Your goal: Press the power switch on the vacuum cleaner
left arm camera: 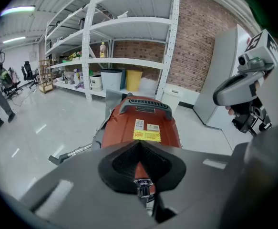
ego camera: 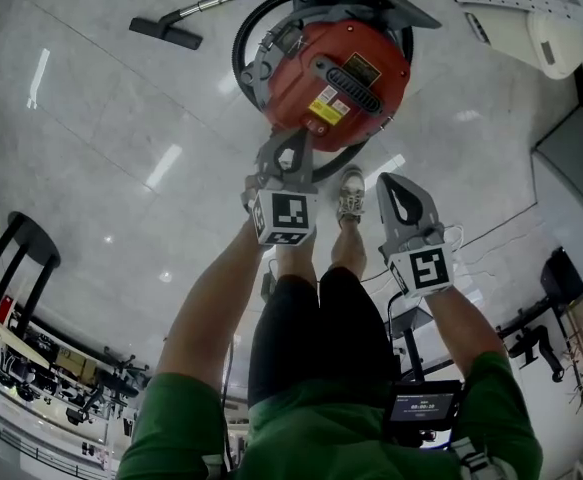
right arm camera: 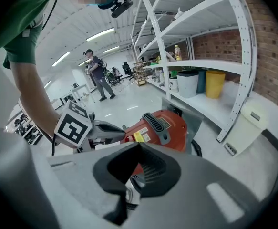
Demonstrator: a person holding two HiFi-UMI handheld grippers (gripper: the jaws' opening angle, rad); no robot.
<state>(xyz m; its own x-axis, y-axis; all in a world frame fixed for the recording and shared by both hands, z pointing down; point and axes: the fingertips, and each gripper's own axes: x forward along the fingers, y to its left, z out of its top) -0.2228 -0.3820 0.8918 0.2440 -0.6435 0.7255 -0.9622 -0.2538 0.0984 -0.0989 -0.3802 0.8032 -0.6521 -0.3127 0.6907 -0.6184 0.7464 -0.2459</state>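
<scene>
Left gripper, jaws together, was at the vacuum cleaner; right gripper, closed too, hung lower right; press seemingly not done.

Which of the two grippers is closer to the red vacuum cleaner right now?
Left. The left gripper has its tip at the vacuum cleaner's near edge; the right gripper is farther back and off to the side, clear of it.

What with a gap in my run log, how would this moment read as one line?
left tool shut, tip at red vacuum cleaner near edge, contact unclear | right tool shut, empty, held back
</scene>
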